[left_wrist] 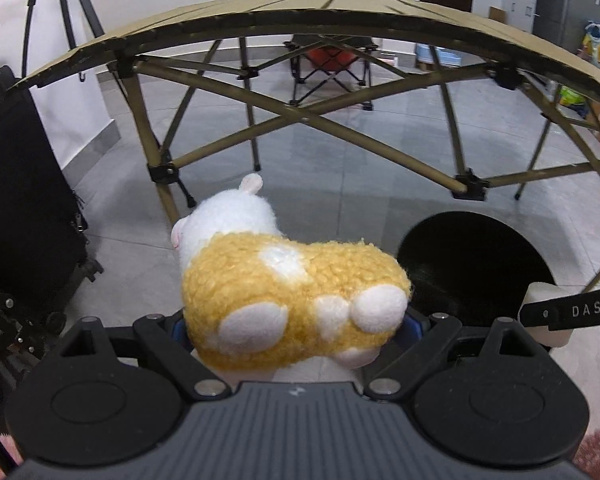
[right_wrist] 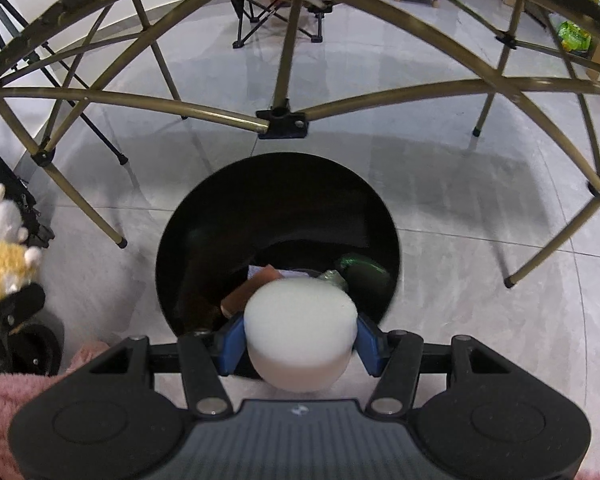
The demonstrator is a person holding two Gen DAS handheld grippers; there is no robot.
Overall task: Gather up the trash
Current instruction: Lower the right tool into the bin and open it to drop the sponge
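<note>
Grey floor tiles run under a folding table (right_wrist: 284, 124), with a black bin (right_wrist: 204, 216) standing on them near the middle. Right gripper (right_wrist: 300, 344) holds a white foam block (right_wrist: 300, 320) between its blue pads, poised above the bin's near rim. Foam appears light, soft and compressible; a grip across its round sides suits it. Left gripper (left_wrist: 296, 332) is closed on a plush toy (left_wrist: 288, 292), held left of the bin; the toy looks soft and yielding, best gripped at mid-body.

left tongs (left_wrist: 294, 322) clamped, right tongs (right_wrist: 300, 344) clamped
</note>
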